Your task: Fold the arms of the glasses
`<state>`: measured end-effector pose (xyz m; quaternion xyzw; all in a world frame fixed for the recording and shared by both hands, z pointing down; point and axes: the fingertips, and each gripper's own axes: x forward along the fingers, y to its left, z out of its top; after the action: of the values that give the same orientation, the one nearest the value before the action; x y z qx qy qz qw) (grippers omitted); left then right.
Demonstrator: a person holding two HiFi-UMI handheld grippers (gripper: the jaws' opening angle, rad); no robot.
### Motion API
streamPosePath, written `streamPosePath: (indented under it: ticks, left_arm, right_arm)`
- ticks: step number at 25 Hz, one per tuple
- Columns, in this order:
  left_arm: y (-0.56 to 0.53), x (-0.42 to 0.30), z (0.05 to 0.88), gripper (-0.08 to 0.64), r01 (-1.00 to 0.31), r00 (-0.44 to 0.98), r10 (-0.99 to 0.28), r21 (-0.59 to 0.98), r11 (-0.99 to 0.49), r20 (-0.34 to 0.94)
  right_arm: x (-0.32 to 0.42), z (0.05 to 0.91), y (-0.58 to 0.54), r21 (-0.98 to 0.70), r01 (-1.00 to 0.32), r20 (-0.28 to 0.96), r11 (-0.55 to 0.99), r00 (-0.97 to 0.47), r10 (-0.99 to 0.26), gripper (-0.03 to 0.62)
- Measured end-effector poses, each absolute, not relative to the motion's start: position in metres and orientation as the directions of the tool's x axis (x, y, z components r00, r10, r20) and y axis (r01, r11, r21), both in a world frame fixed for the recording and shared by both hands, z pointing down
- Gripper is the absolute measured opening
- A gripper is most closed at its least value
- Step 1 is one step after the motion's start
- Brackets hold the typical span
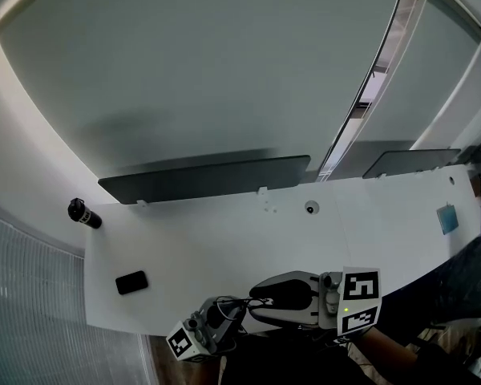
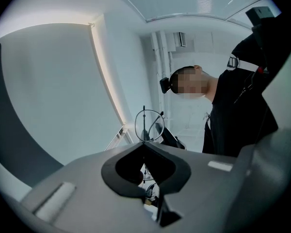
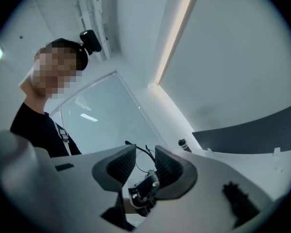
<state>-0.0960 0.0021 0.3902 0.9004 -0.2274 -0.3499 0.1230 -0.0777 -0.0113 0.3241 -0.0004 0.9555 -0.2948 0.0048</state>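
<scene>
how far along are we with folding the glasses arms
Done: the glasses are up off the table, pinched in the left tongs. In hand: the right tongs stand open around them, not gripping. Remaining: I can't tell whether either arm is folded, so count both as pending.

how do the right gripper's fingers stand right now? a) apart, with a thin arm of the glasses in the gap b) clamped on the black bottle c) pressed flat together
a: in the right gripper view the fingers of the right gripper stand apart, and a thin dark arm of the glasses runs through the gap between them.
</scene>
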Motion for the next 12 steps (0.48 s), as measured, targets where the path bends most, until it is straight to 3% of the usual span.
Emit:
streamPosePath:
  ticks: [2, 6, 8, 12]
  left_arm:
    - [0.003, -0.098, 0.392, 0.011, -0.335, 0.656, -0.501, 0.377, -0.863, -0.564]
    - [0.006, -0.094, 0.396, 0.011, -0.343, 0.685, -0.498, 0.368, -0.864, -0.532]
    - [0.008, -0.093, 0.394, 0.011, -0.333, 0.682, -0.495, 0.374, -0.865, -0.539]
    - [0.010, -0.090, 0.393, 0.011, -0.312, 0.684, -0.480, 0.375, -0.873, -0.549]
  right_arm:
    - [-0.081, 0.325, -0.005, -0.555, 0.012, -0.001, 0.832, -1.000, 0.013, 0.127]
    - [-0.092, 0.338, 0.009, -0.441, -0.031, 0.139, 0.897, -0.990, 0.034, 0.128]
    - [-0.094, 0.337, 0.010, -0.491, -0.006, 0.120, 0.871, -0.991, 0.061, 0.168]
    - [-0.092, 0.335, 0.015, -0.543, 0.039, 0.098, 0.839, -0.989, 0.110, 0.187]
